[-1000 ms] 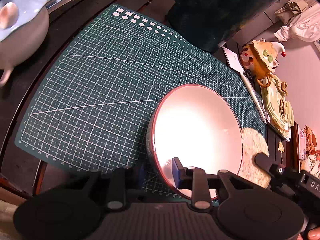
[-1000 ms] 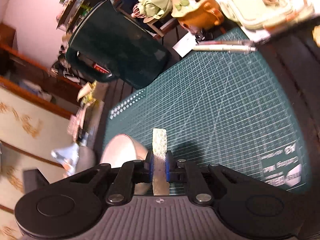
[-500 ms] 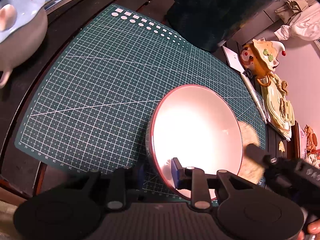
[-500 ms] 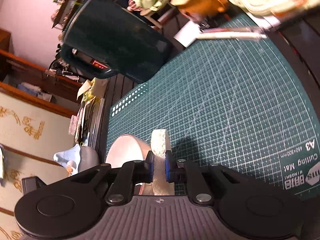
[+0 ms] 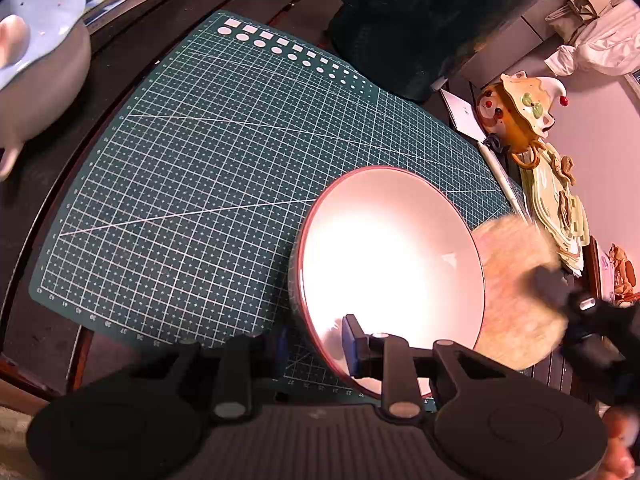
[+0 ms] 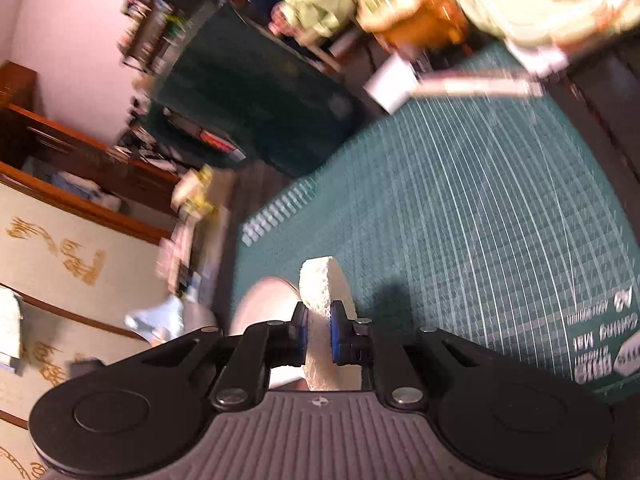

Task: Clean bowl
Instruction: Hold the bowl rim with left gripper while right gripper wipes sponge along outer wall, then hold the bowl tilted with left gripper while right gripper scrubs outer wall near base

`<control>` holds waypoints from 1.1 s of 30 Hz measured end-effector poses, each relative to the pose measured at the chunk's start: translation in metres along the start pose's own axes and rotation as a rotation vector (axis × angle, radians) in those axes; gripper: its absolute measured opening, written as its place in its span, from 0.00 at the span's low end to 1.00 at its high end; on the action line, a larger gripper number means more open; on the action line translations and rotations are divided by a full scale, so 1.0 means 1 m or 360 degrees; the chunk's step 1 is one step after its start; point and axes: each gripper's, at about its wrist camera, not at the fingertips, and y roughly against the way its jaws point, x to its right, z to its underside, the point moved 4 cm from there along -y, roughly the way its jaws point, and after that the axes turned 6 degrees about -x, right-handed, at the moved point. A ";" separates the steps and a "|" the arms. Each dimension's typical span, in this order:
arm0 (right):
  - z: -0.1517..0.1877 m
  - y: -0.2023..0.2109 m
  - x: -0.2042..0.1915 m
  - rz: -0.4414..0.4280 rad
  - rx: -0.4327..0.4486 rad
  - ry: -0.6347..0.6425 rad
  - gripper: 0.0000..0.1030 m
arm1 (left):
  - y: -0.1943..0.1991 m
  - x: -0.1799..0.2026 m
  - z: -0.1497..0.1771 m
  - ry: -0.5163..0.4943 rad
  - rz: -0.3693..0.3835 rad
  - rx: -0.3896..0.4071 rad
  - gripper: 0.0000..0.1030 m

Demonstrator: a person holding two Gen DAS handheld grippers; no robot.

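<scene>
- Currently your left gripper pinches the near rim of the bowl, one pad inside and one outside; the jaws are narrow, closed on that rim.
- Bowl sits tilted on the green cutting mat, at about 4 o'clock on the mat in the left wrist view, open side facing you.
- Your right gripper is clamped tight on the pale sponge; in the left view the sponge hangs blurred just beside the bowl's 3 o'clock rim, and whether it touches is unclear.
- Risk: the hold is on a thin rim only. A hard push from the sponge could twist the bowl out of the pads or skid it across the mat.
- Risk: the sponge is gripped near one end, so pressing may fold it and bring the right gripper's fingers onto the glaze.
- Change from a second ago: the sponge has swung up from low beside the bowl to level with its rim; the right view has gone blurred; bowl and left gripper have not shifted.
</scene>
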 end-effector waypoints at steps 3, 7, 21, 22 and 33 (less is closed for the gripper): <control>0.002 -0.003 0.002 -0.0012 -0.0005 -0.0005 0.10 | 0.000 0.002 -0.001 0.0001 -0.0003 0.0000 0.24; 0.010 -0.021 0.017 0.0050 -0.0141 -0.0086 0.10 | 0.000 0.004 -0.003 0.0002 -0.0005 -0.0001 0.24; 0.006 -0.010 0.013 0.0025 -0.0130 -0.0082 0.11 | -0.001 0.002 -0.001 -0.0012 0.0000 0.0002 0.26; 0.004 -0.006 0.010 0.0003 -0.0099 -0.0074 0.11 | -0.001 0.003 -0.001 -0.0009 0.0000 0.0001 0.26; 0.008 -0.008 0.010 0.0012 -0.0132 -0.0077 0.11 | 0.000 0.001 -0.001 0.0027 0.0019 -0.0007 0.26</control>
